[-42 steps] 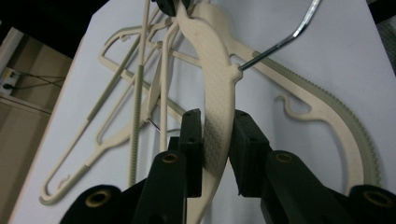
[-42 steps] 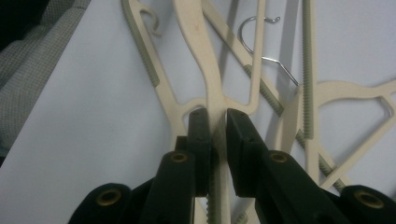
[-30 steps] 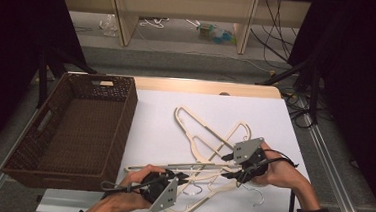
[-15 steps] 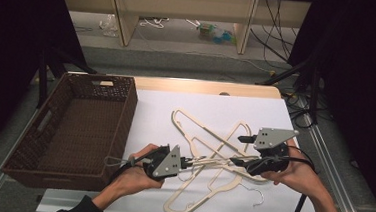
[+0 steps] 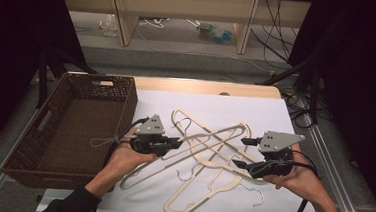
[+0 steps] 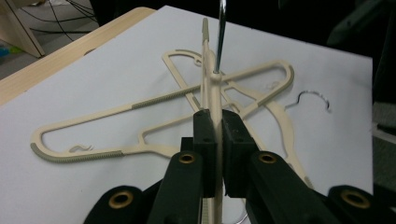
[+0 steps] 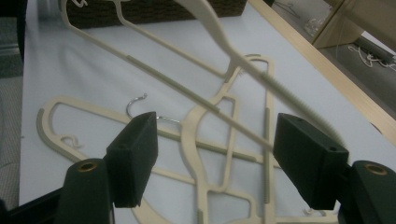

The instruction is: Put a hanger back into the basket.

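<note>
One cream hanger (image 6: 211, 88) between the clamped left fingers (image 6: 204, 140).

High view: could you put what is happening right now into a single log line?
left gripper: shut on cream plastic hanger, lifted | right gripper: open, just released | brown wicker basket: nothing inside

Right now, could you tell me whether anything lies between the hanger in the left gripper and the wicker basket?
Nothing visible does. The left gripper is clamped on the hanger, and the wicker basket sits just beside that hand, open-topped. The other hangers lie right of it, away from the basket.
</note>
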{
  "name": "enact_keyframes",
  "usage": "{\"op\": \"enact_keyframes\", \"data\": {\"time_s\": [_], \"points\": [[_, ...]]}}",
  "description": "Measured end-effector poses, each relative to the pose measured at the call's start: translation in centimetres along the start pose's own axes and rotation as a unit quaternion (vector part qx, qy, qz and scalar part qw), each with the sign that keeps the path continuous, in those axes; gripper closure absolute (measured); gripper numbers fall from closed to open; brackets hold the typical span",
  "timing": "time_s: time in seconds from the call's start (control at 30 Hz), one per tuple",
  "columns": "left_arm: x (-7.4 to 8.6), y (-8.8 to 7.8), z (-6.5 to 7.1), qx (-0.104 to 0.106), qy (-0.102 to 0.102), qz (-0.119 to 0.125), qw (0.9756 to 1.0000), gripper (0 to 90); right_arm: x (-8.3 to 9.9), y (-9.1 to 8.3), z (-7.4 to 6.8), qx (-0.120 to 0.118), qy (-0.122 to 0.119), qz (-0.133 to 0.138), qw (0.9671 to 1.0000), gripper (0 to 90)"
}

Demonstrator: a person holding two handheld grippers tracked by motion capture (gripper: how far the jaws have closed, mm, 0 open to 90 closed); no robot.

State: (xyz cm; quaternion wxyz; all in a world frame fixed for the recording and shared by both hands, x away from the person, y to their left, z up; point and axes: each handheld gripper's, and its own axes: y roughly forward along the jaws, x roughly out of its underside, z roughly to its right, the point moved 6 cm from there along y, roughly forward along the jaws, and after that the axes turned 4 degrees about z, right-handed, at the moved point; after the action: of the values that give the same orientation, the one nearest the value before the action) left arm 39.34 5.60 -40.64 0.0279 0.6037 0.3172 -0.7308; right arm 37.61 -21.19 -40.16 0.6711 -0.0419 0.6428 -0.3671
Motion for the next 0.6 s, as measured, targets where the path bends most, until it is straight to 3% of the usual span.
{"op": "enact_keyframes", "data": {"time_s": [0.03, 0.1, 0.2, 0.23, 0.5, 0.6], "points": [[-0.2, -0.3, -0.4, -0.003, 0.002, 0.002, 1.0000, 85.8, 0.0, 0.0, 0.0, 0.000, 0.000, 0.000, 1.0000, 32.1], [-0.7, -1.1, -0.8, 0.001, -0.033, 0.016, 0.9993, 85.8, 0.4, 0.4, -0.3, -0.007, 0.006, -0.002, 1.0000, 31.9], [-1.4, -2.2, -1.1, 0.008, -0.053, 0.034, 0.9980, 85.8, 1.1, 1.0, -0.6, -0.006, 0.015, -0.005, 0.9999, 31.3], [-2.1, -3.1, -1.3, 0.008, -0.069, 0.052, 0.9963, 85.8, 1.3, 1.1, -0.7, -0.006, 0.017, -0.009, 0.9998, 31.3], [-4.1, -6.6, -2.1, -0.005, -0.096, 0.087, 0.9915, 85.8, 2.2, 1.7, -1.3, -0.012, 0.020, -0.019, 0.9996, 31.1], [-4.8, -8.0, -2.1, -0.005, -0.091, 0.094, 0.9914, 85.8, 2.3, 1.7, -1.4, -0.012, 0.019, -0.018, 0.9996, 31.1]]}}
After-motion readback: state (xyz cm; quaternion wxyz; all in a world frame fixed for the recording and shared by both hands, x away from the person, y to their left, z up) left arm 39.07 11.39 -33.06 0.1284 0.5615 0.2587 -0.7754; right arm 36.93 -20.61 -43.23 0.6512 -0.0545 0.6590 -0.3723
